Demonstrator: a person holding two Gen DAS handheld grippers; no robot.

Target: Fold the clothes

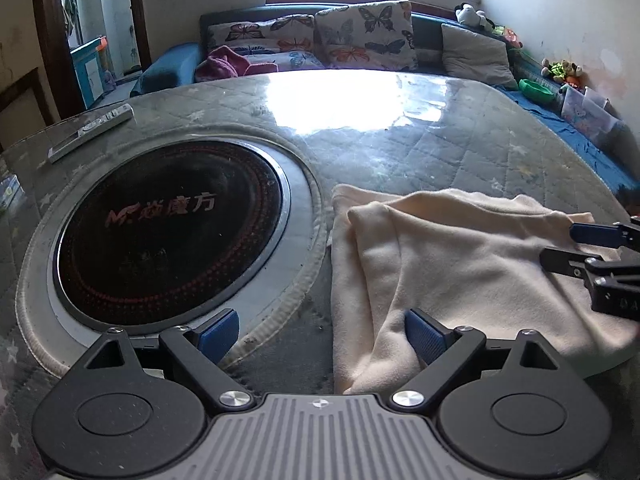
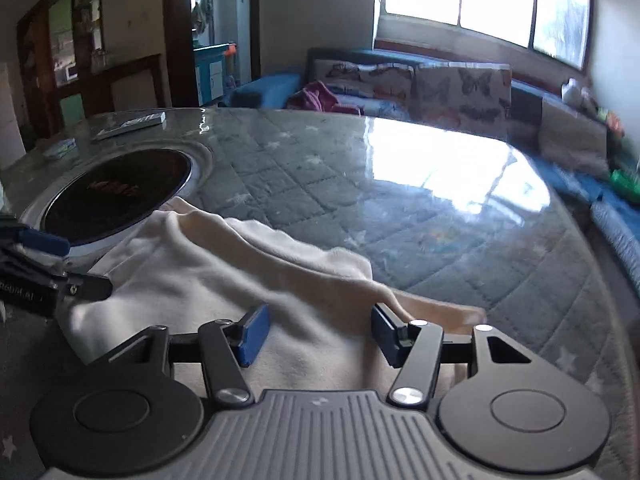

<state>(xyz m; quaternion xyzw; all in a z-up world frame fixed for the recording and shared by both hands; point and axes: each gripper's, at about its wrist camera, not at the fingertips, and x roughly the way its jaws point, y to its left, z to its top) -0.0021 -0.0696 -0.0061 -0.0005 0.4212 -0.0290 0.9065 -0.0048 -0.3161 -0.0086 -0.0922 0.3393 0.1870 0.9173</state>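
On the table's left sits the round black cooktop [image 1: 168, 228]; beside it lies your cream garment [image 1: 460, 264], bunched, its long axis running left to right. Your left gripper [image 1: 320, 334] has its jaws apart and empty, at the garment's left edge. Your right gripper [image 2: 316, 334], jaws apart over the cloth, pinches nothing and looks nearer the right end

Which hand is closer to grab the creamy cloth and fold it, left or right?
Probably the right. The right gripper hangs open right over the cream cloth. The left gripper is open too, but sits at the cloth's edge, half over the bare table cover.
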